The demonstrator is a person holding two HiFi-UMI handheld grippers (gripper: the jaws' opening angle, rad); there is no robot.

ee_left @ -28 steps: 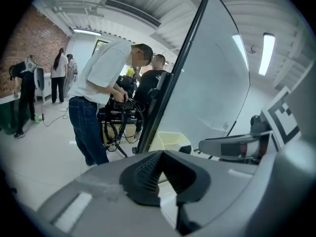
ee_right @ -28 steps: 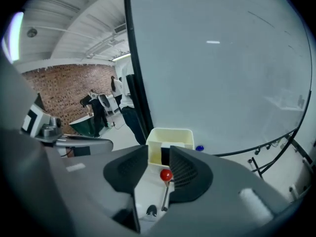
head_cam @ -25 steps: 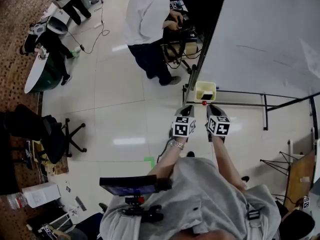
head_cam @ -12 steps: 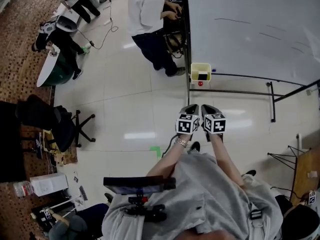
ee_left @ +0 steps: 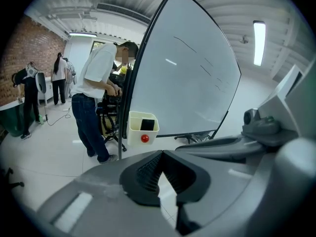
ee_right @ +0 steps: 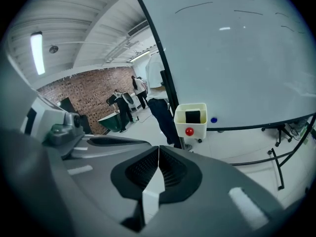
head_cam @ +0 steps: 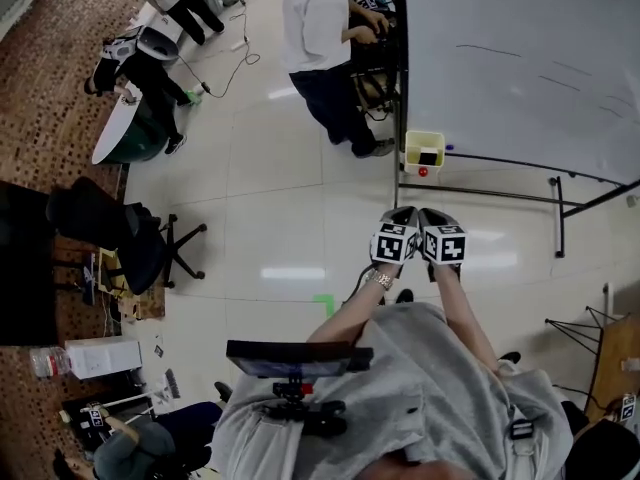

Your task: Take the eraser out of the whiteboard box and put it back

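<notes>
A pale yellow box [head_cam: 424, 152] hangs at the lower left corner of the whiteboard [head_cam: 520, 58], with a red knob on its front. The black eraser [head_cam: 428, 157] stands inside it. The box [ee_left: 142, 129] and the eraser [ee_left: 147, 125] also show in the left gripper view, and the box [ee_right: 191, 121] with the eraser [ee_right: 193, 116] in the right gripper view. My left gripper [head_cam: 403, 215] and right gripper [head_cam: 432, 215] are held side by side in front of my chest, well short of the box. Both are shut with nothing between the jaws.
A person in a white shirt [head_cam: 318, 28] stands at a cart just left of the whiteboard. The whiteboard's black stand legs [head_cam: 500, 196] run along the floor under it. An office chair [head_cam: 130, 243] and other people [head_cam: 160, 53] are at the left.
Both grippers and my view have shifted back from the whiteboard. The box now sits farther from the grippers. The right jaws closed the last small gap.
</notes>
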